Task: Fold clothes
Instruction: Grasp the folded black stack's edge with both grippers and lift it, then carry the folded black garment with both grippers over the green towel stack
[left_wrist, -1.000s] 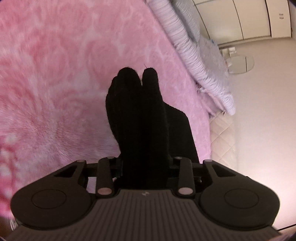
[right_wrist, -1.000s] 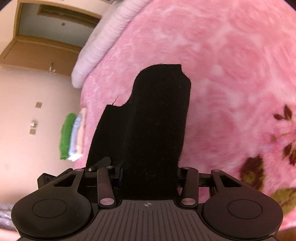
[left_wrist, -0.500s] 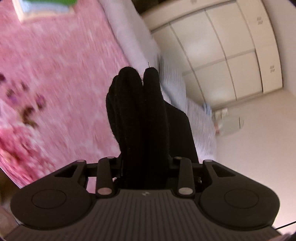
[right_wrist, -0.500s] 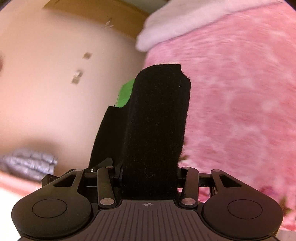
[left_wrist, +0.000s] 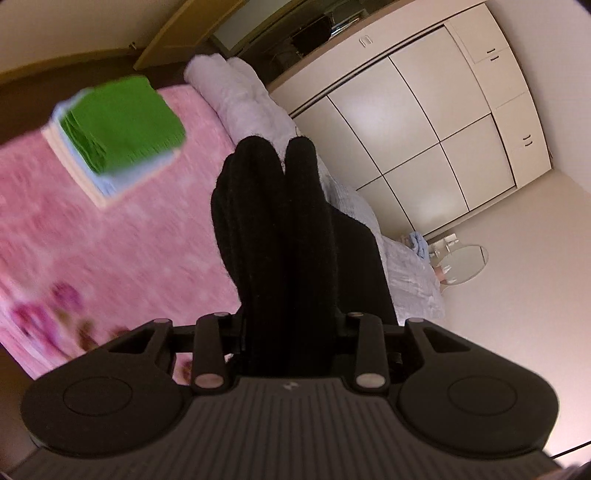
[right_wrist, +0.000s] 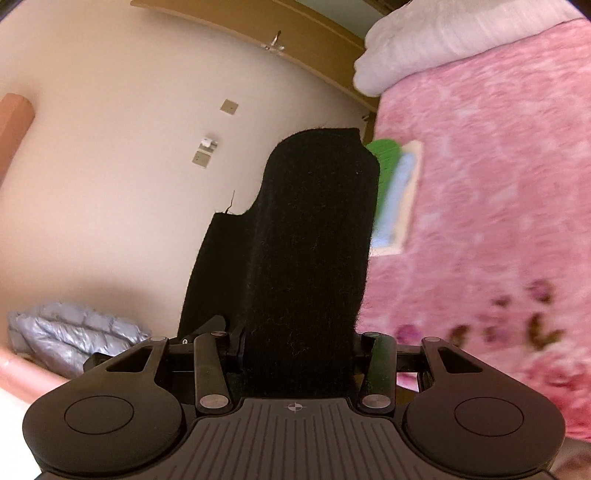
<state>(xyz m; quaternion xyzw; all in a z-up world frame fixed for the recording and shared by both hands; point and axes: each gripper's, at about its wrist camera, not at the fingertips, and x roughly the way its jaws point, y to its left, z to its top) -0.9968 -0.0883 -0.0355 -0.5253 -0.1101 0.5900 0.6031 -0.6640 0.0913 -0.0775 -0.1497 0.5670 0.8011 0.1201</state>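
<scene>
Left wrist, fuzzy black garment (left_wrist: 273, 236), plush pink blanket (left_wrist: 110, 240)

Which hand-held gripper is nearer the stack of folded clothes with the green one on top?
Hard to call. The left hand-held gripper sees the stack ahead and to its left. The right hand-held gripper has the same stack partly hidden just right of its black cloth.

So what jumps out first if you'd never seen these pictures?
The black cloth fills the middle of both views, pinched in the left gripper and the right gripper. Behind it, a bright green-topped stack of folded clothes sits on the pink blanket.
</scene>
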